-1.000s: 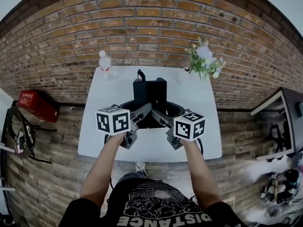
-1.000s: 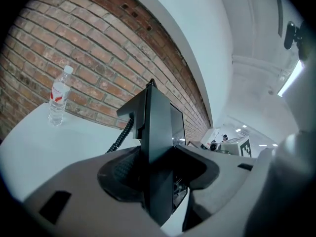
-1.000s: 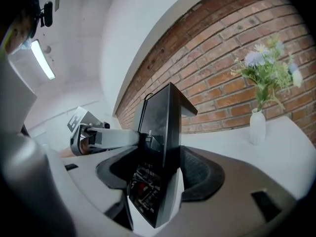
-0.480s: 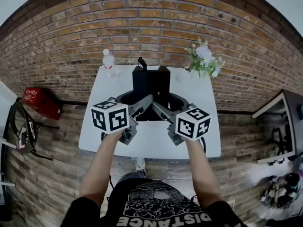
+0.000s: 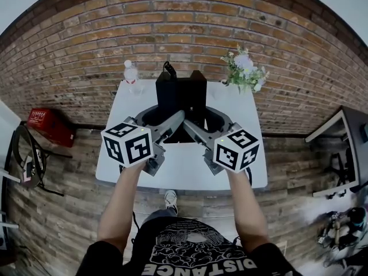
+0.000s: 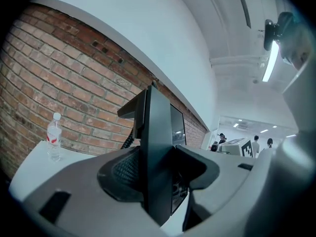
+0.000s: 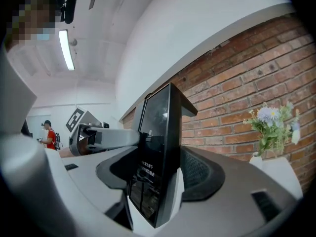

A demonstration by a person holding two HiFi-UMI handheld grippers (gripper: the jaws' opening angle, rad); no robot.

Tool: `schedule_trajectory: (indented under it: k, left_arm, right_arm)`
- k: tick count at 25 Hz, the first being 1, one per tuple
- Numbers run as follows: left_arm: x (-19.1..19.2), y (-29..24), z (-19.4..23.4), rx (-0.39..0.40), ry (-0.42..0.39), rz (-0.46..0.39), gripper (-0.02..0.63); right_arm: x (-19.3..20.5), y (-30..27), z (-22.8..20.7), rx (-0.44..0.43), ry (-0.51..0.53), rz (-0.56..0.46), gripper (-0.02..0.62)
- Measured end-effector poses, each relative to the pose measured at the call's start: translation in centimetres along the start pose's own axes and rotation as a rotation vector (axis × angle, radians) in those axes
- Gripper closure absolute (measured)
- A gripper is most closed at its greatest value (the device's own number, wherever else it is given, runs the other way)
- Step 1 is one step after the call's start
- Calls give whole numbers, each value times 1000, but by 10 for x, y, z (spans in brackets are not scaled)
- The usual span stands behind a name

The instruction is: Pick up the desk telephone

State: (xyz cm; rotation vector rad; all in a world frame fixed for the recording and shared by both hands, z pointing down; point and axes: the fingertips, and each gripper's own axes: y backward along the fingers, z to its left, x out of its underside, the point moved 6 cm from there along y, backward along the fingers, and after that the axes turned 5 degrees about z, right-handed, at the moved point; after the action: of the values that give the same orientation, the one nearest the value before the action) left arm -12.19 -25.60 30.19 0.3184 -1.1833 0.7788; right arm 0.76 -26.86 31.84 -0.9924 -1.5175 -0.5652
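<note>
I am pinching the telephone (image 5: 181, 94) by its side edges with the left gripper (image 5: 171, 124) and the right gripper (image 5: 196, 126), jaws spread wide. It is standing upright, long axis vertical, screen facing me.

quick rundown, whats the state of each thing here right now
desk telephone, upright, clamped from both sides
left gripper, shut on the desk telephone
right gripper, shut on the desk telephone
water bottle, upright, capped, far left corner of the table
flowers, upright, far right corner

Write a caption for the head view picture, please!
The left gripper and right gripper clamp the black desk telephone over the white table by a brick wall.
</note>
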Motion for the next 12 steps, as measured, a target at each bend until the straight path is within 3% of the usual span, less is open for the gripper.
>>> schedule_trajectory:
  k: [12]
  left_arm:
    - [2, 5, -5, 4, 0, 4, 399]
  right_arm:
    - [1, 4, 7, 4, 7, 1, 333]
